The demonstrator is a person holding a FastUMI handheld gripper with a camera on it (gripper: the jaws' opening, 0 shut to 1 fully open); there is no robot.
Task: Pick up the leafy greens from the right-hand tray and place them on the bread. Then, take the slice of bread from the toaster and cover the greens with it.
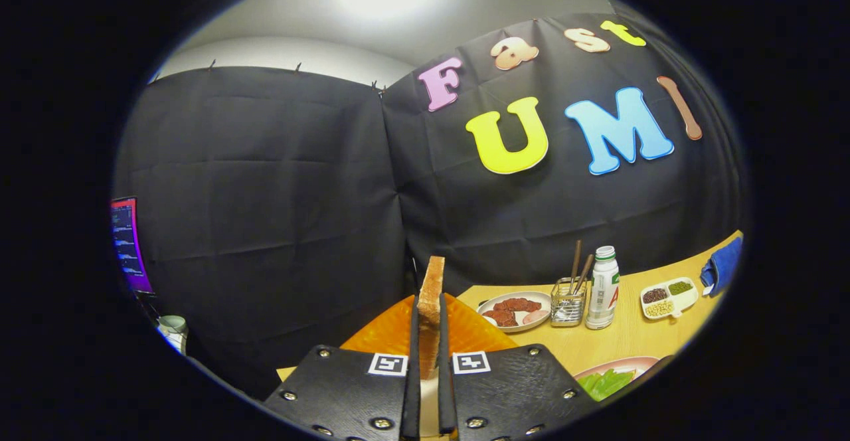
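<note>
gripper view: gripper (428,335) clamping bread slice (431,295)

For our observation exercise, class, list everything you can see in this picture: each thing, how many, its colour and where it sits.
Toasted bread slice: one, brown, upright between the tool's fingers.
Orange mat: one, beneath the slice.
Plate of red-brown food: one, white, beyond the fingers.
Clear holder with sticks: one, beside the plate.
White bottle: one, green cap, beside the holder.
Divided dish: one, white, past the bottle.
Blue cloth: one, table's far end.
Leafy greens: green, on a pink tray.
Tool: one, shut on the slice.
</note>
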